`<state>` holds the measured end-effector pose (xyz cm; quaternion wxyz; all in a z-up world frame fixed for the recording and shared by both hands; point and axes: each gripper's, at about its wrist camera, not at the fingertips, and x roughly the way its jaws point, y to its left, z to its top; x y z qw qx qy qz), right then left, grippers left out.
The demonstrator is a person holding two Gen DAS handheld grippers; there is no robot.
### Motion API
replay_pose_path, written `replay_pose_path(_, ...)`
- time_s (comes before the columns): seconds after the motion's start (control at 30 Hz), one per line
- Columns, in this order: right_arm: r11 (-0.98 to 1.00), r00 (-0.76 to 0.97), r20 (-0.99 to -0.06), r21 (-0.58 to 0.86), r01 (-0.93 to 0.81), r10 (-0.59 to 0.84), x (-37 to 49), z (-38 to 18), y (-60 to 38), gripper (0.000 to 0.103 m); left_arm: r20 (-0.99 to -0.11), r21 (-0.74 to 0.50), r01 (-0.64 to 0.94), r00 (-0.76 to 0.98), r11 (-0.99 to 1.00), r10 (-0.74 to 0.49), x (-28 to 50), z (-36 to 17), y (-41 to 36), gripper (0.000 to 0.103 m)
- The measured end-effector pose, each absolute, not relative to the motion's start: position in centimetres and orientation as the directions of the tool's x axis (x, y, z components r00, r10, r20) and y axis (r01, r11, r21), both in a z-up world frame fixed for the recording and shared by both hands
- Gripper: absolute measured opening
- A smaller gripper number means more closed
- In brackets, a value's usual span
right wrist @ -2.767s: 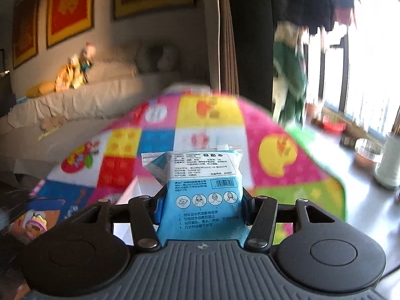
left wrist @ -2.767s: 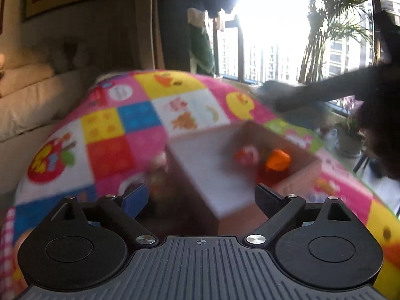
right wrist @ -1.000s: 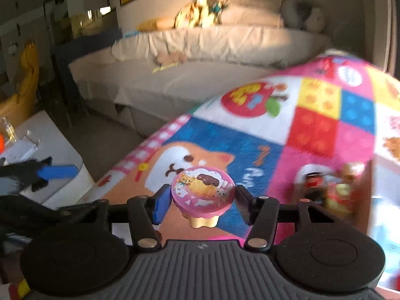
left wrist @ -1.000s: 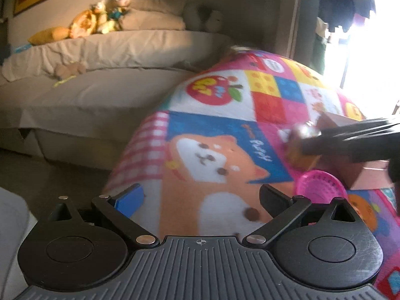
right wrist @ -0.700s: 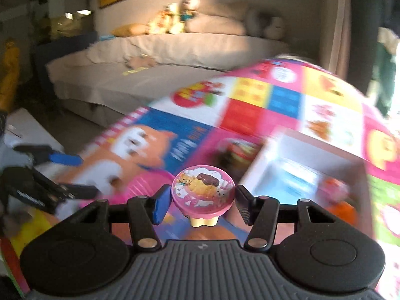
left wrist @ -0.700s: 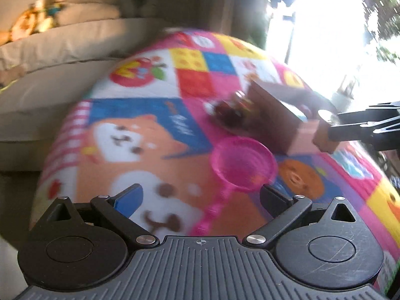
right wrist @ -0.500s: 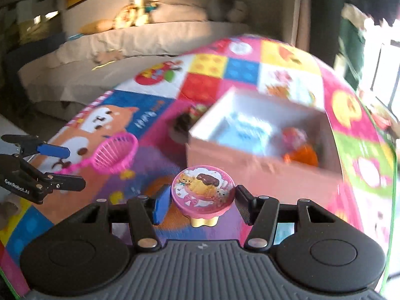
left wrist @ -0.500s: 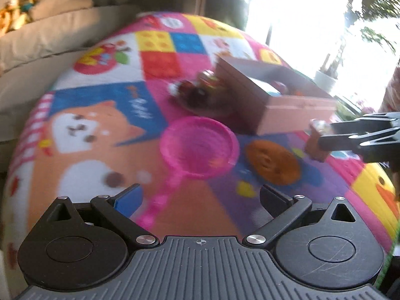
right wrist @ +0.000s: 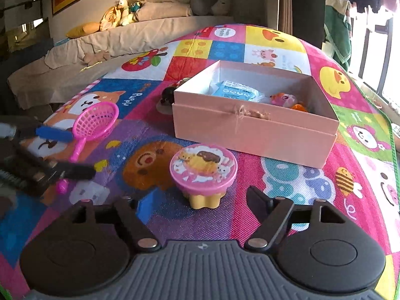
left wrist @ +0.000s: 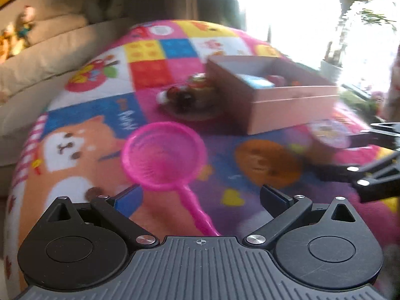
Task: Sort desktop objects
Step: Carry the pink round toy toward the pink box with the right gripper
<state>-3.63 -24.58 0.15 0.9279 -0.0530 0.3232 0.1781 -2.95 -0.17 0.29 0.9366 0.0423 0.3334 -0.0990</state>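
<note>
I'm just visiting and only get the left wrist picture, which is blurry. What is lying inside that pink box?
Observer: The right wrist view looks into the pink box. It holds a blue packet, a pink toy animal and something orange.
Visitor: And the round pink thing at my right edge, is it gripped?
Observer: No. The right gripper has just been opening its jaws. The pink-lidded toy cup stands on the mat between them, with the pads clear of it.
</note>
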Motion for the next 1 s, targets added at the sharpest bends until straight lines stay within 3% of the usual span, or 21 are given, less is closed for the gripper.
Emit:
replay_pose_path(0.2,0.929,0.721,-0.616,0.053,-0.366,0.319,-3.1,-0.3,-24.8,0.087,-0.653,-0.062,0.155,0.740,0.986,-0.158,-2.1,-0.5,1.4,0.103)
replay_pose_path(0.53,0.922,0.679,-0.637,0.147,-0.358,0.366,-2.0,-0.5,-25.6,0.094,-0.634,-0.010,0.161,0.762,0.987,-0.130,-0.4,-0.2,1.6,0.103)
replay_pose_path(0.6,0.905,0.664,-0.639,0.127,-0.406,0.388,-1.7,-0.2,-25.4,0.096,-0.671,-0.017,0.178,0.728,0.984,-0.143,0.8,-0.8,1.8,0.103)
replay_pose_path(0.73,0.874,0.681,-0.603,0.058,-0.482,0.416,-0.8,0.9,-25.7,0.103,-0.662,-0.004,0.185,0.736,0.983,-0.141,0.3,-0.9,1.4,0.103)
replay_pose_path(1.0,0.911,0.717,-0.563,0.235,-0.339,0.411,1.0,0.4,-28.3,0.103,-0.664,0.006,0.178,0.737,0.984,-0.129,0.4,-0.9,1.3,0.103)
